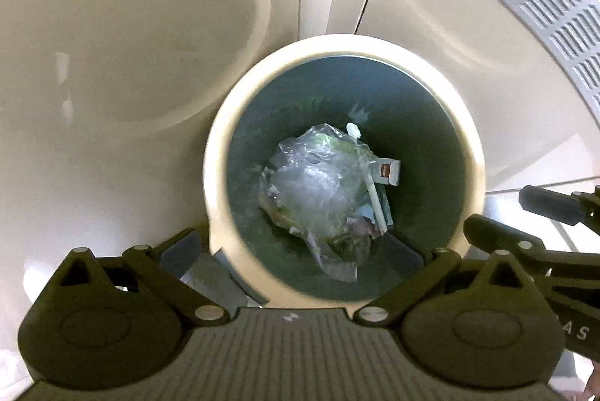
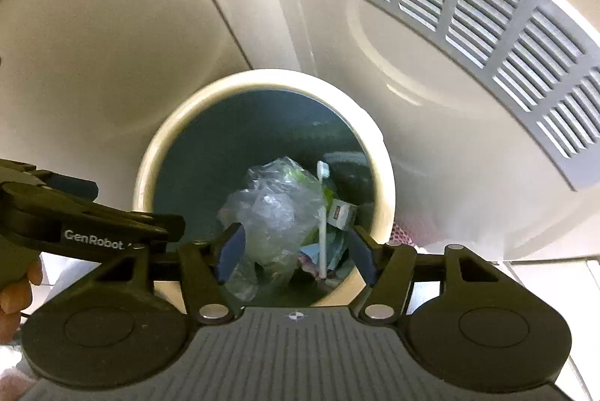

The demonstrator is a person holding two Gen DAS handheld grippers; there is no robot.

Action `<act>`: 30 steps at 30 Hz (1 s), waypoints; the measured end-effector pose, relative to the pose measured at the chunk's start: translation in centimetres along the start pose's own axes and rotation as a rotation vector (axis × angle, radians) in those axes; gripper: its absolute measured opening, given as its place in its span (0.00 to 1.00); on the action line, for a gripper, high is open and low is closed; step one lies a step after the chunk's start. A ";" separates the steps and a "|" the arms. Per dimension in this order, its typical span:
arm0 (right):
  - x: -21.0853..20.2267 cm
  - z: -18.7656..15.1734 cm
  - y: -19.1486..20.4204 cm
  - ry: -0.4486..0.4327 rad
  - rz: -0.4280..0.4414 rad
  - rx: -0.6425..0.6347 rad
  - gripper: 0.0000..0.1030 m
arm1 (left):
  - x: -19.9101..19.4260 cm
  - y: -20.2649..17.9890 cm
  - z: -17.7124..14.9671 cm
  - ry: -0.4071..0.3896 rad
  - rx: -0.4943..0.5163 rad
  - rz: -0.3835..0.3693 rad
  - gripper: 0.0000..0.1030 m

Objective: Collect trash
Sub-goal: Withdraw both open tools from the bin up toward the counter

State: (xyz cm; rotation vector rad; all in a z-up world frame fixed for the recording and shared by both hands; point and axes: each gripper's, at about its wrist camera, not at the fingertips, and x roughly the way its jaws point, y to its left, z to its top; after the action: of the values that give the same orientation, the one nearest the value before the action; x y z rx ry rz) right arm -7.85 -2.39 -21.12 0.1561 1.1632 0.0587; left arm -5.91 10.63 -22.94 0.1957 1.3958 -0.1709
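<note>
Now both hand-held grippers hovering above round cream trash bin, pointing down into it. Left hand-held gripper standing spread wide, jaws released, gripping nothing. Right hand-held gripper standing parted, blue pads pressing nothing, bin's mouth showing between them. Trash lying at bin's bottom: crumpled clear plastic bag at centre, white toothbrush resting across it toward 2 o'clock, small white carton just beside toothbrush. Grey vent grille sitting at 1 o'clock beyond bin.
</note>
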 end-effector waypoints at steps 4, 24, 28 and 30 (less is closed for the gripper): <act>-3.5 -1.5 1.3 -0.049 0.011 -0.025 0.66 | -3.2 -0.1 -2.6 -0.053 -0.007 0.014 1.00; -14.7 -10.4 4.9 -0.336 -0.057 -0.208 0.79 | -15.0 -0.5 -13.6 -0.339 -0.028 0.090 1.00; -15.5 -11.2 4.9 -0.353 -0.075 -0.205 0.79 | -16.4 -0.1 -14.7 -0.391 -0.043 0.086 1.00; -15.8 -11.4 5.0 -0.367 -0.082 -0.207 0.79 | -17.1 0.1 -15.0 -0.415 -0.046 0.085 1.00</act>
State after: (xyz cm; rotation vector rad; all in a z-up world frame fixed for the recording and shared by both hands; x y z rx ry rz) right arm -24.38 1.56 -10.42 -0.0639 0.7898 0.0741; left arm -23.08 14.31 -8.56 0.1694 0.9758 -0.1011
